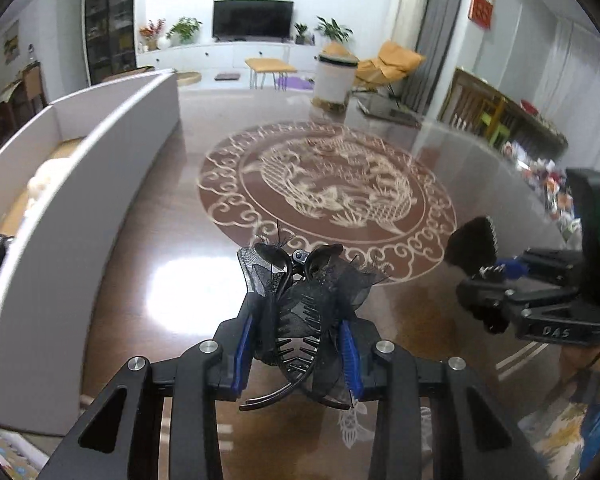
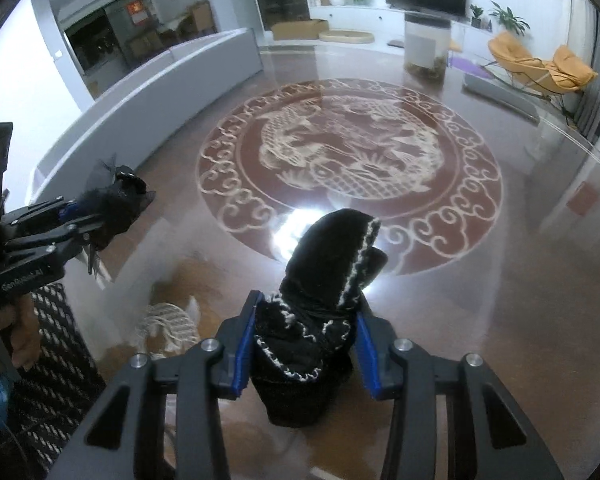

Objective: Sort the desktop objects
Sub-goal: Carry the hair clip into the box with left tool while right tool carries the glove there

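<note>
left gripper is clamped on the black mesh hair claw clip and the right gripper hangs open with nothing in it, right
Not quite. The left gripper is indeed clamped on the black mesh hair claw clip, but the right gripper is not open with nothing in it: the right wrist view shows its blue pads pressed on a black knitted cloth piece with white trim.

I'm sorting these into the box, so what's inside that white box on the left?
Over the white box's near wall, the left wrist view shows a tan floor and something pale and blurry. That wall hides the rest of the inside.
</note>
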Action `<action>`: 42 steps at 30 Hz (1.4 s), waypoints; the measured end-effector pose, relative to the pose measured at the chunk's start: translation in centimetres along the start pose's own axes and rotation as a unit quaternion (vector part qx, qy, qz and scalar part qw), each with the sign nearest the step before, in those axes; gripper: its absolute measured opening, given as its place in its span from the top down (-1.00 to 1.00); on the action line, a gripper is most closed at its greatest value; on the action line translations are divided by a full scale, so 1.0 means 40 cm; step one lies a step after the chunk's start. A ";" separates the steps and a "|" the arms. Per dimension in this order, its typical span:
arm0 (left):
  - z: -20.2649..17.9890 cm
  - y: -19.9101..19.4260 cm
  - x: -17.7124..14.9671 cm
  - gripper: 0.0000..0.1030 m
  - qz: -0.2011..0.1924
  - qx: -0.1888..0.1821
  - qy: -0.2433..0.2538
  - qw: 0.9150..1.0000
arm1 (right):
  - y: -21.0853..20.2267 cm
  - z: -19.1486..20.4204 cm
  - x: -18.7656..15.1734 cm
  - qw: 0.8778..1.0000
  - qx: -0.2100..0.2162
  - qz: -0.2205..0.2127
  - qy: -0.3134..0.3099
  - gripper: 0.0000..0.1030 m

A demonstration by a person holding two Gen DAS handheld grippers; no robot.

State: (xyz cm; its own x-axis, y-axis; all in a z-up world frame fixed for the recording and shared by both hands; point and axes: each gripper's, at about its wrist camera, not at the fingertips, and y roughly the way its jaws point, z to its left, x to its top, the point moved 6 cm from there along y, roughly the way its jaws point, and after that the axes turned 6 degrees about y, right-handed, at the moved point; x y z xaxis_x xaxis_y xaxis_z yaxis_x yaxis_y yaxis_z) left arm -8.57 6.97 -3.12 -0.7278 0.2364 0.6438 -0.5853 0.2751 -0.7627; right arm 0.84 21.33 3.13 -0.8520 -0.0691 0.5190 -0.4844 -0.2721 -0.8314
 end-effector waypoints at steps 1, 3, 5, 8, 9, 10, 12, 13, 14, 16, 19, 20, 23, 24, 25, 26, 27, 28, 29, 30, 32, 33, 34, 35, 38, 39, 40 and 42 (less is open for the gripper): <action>0.006 -0.018 0.003 0.28 -0.004 0.001 -0.005 1.000 | -0.001 0.009 0.005 1.000 0.003 -0.002 -0.005 0.15; 0.021 -0.050 0.011 0.28 -0.010 0.005 -0.011 1.000 | -0.002 0.033 0.019 1.000 0.010 -0.005 -0.018 0.15; 0.040 -0.083 0.020 0.28 -0.019 0.010 -0.016 1.000 | -0.004 0.061 0.041 0.999 0.018 -0.007 -0.033 0.15; 0.085 -0.137 0.034 0.28 -0.032 0.019 -0.026 0.999 | -0.005 0.115 0.090 0.997 0.032 -0.013 -0.062 0.15; 0.099 -0.153 0.036 0.28 -0.035 0.022 -0.029 0.999 | -0.004 0.142 0.114 0.996 0.039 -0.017 -0.075 0.15; 0.128 -0.177 0.046 0.28 -0.040 0.026 -0.037 0.998 | -0.006 0.164 0.133 0.995 0.045 -0.019 -0.085 0.15; 0.198 -0.218 0.068 0.28 -0.046 0.029 -0.059 0.997 | -0.004 0.215 0.182 0.992 0.058 -0.025 -0.105 0.15; 0.230 -0.228 0.080 0.28 -0.047 0.031 -0.067 0.996 | -0.005 0.251 0.216 0.990 0.067 -0.031 -0.118 0.15; 0.264 -0.238 0.090 0.28 -0.047 0.037 -0.072 0.996 | -0.007 0.284 0.249 0.988 0.074 -0.037 -0.130 0.15; 0.357 -0.252 0.121 0.28 -0.043 0.072 -0.076 0.994 | -0.014 0.364 0.329 0.982 0.091 -0.055 -0.157 0.15; 0.489 -0.243 0.160 0.28 -0.026 0.098 -0.097 0.990 | -0.011 0.477 0.447 0.973 0.111 -0.075 -0.189 0.15; 0.524 -0.236 0.172 0.28 -0.020 0.103 -0.104 0.989 | -0.004 0.514 0.482 0.970 0.117 -0.077 -0.196 0.15; 0.639 -0.197 0.220 0.28 -0.001 0.120 -0.123 0.985 | 0.059 0.621 0.589 0.966 0.131 -0.069 -0.212 0.15; 0.660 -0.185 0.226 0.28 0.004 0.122 -0.127 0.984 | 0.090 0.650 0.621 0.966 0.132 -0.060 -0.215 0.15; 0.695 -0.165 0.243 0.28 0.011 0.125 -0.133 0.983 | 0.133 0.683 0.660 0.966 0.130 -0.050 -0.218 0.15; 0.729 -0.145 0.258 0.28 0.019 0.130 -0.140 0.981 | 0.169 0.703 0.688 0.967 0.127 -0.040 -0.219 0.15; 0.751 -0.132 0.265 0.28 0.023 0.132 -0.144 0.980 | 0.210 0.722 0.715 0.967 0.121 -0.029 -0.220 0.15; 0.789 -0.107 0.276 0.28 0.032 0.134 -0.154 0.978 | 0.262 0.738 0.746 0.969 0.113 -0.016 -0.219 0.15; 0.807 -0.091 0.279 0.28 0.038 0.134 -0.159 0.978 | 0.305 0.752 0.767 0.970 0.109 0.000 -0.218 0.15; 0.832 -0.068 0.282 0.28 0.047 0.135 -0.163 0.976 | 0.347 0.762 0.779 0.970 0.102 0.015 -0.218 0.15; 0.873 -0.025 0.283 0.28 0.062 0.141 -0.171 0.973 | 0.434 0.772 0.801 0.971 0.083 0.043 -0.219 0.15; 0.891 -0.004 0.276 0.28 0.070 0.142 -0.175 0.972 | 0.469 0.774 0.807 0.971 0.076 0.056 -0.219 0.15; 0.911 0.019 0.268 0.28 0.078 0.142 -0.182 0.970 | 0.511 0.775 0.812 0.971 0.069 0.072 -0.217 0.15; 0.922 0.037 0.261 0.28 0.085 0.140 -0.187 0.969 | 0.545 0.772 0.811 0.970 0.062 0.086 -0.217 0.15; 0.954 0.094 0.221 0.28 0.110 0.134 -0.205 0.963 | 0.612 0.749 0.800 0.967 0.047 0.111 -0.225 0.15; 0.965 0.113 0.203 0.28 0.122 0.134 -0.211 0.961 | 0.628 0.748 0.797 0.966 0.044 0.118 -0.228 0.14; 0.974 0.128 0.191 0.28 0.130 0.133 -0.215 0.959 | 0.644 0.748 0.793 0.964 0.042 0.125 -0.231 0.14; 0.978 0.148 0.170 0.28 0.143 0.133 -0.219 0.956 | 0.664 0.749 0.789 0.961 0.038 0.138 -0.236 0.13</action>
State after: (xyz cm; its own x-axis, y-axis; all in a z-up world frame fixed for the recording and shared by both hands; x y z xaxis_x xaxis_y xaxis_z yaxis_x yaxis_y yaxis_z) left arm -30.96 -26.26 -5.67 -0.9177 -0.1616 0.3630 -0.3674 -0.0026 -0.9301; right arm -32.96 -16.83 3.35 -0.7521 -0.5720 0.3275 -0.2210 -0.2493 -0.9429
